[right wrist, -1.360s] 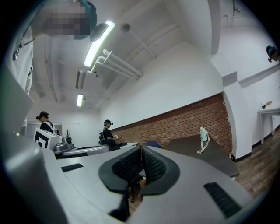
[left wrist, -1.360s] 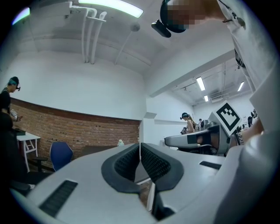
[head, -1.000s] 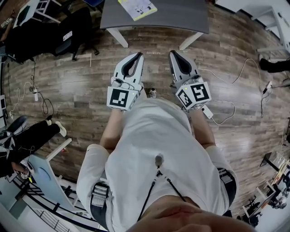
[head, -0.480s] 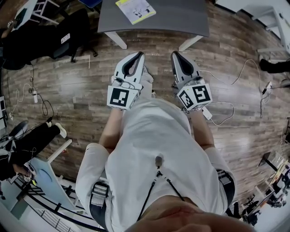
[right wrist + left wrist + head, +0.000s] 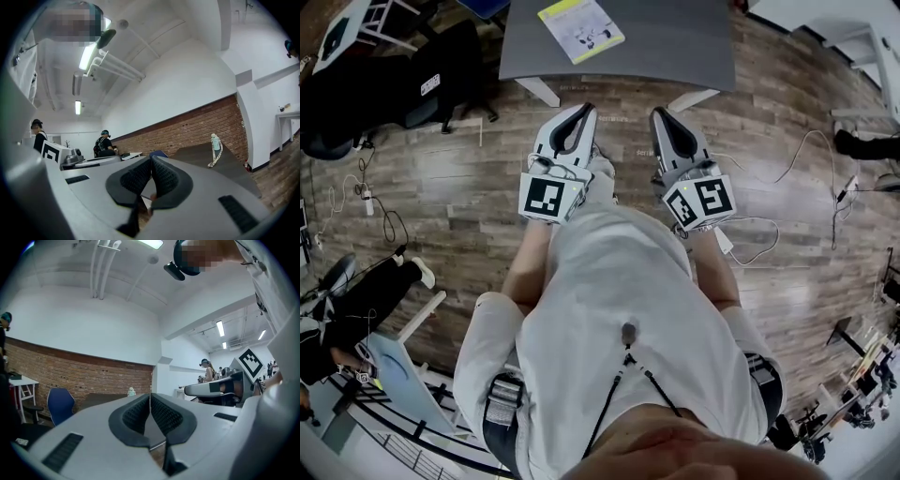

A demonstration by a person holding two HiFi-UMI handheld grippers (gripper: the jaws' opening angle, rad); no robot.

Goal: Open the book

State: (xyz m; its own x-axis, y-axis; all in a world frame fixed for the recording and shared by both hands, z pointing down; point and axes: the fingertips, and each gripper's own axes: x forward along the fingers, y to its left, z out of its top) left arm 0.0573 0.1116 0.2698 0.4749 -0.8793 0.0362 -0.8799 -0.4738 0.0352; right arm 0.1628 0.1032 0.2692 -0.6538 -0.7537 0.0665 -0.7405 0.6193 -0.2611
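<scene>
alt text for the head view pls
A person, seen from above, holds the left tool and right tool, both shut and empty, short of a grey table where a closed book lies.

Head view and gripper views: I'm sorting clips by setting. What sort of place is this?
Probably a shared lab or workshop-style office: a long brick wall, a grey table on a wood-plank floor, and another person standing by a white desk.

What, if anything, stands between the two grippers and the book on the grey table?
Nothing visible does. Only wooden floor and the table's near edge lie between the left gripper, the right gripper and the book.
</scene>
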